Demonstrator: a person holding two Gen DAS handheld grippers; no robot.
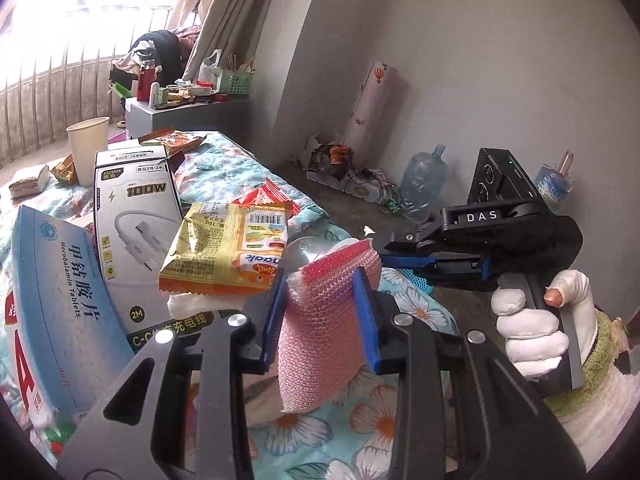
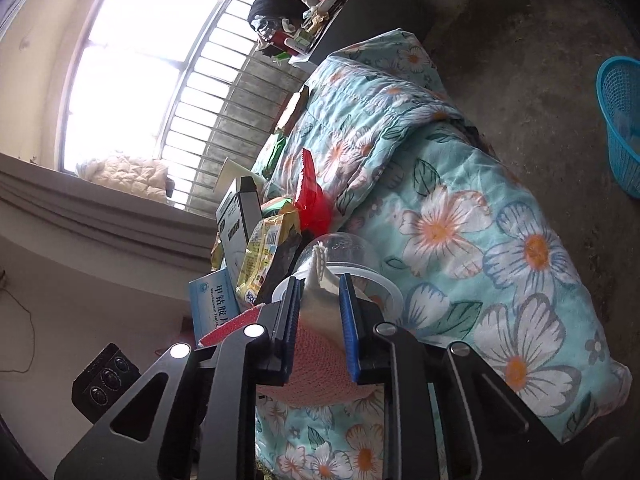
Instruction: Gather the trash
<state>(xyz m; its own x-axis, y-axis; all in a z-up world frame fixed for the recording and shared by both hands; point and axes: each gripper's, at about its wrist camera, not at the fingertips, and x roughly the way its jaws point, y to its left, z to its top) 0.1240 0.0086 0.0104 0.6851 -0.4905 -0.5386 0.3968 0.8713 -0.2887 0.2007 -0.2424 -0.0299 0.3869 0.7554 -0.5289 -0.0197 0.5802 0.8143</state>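
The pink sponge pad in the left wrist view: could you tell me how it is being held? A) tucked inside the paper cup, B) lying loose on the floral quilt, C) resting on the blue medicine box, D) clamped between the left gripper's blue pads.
D: the pink sponge pad sits squeezed between the left gripper's two blue pads, lifted above the floral quilt.

Left tongs [image 1: 320, 300]: black angular frame, blue ribbed pads, round silver screw heads. Right tongs [image 1: 394, 250]: black body lettered "DAS", blue trim, green indicator light. Right hand [image 1: 528, 320]: white glove, bare fingertip exposed; fuzzy green cuff
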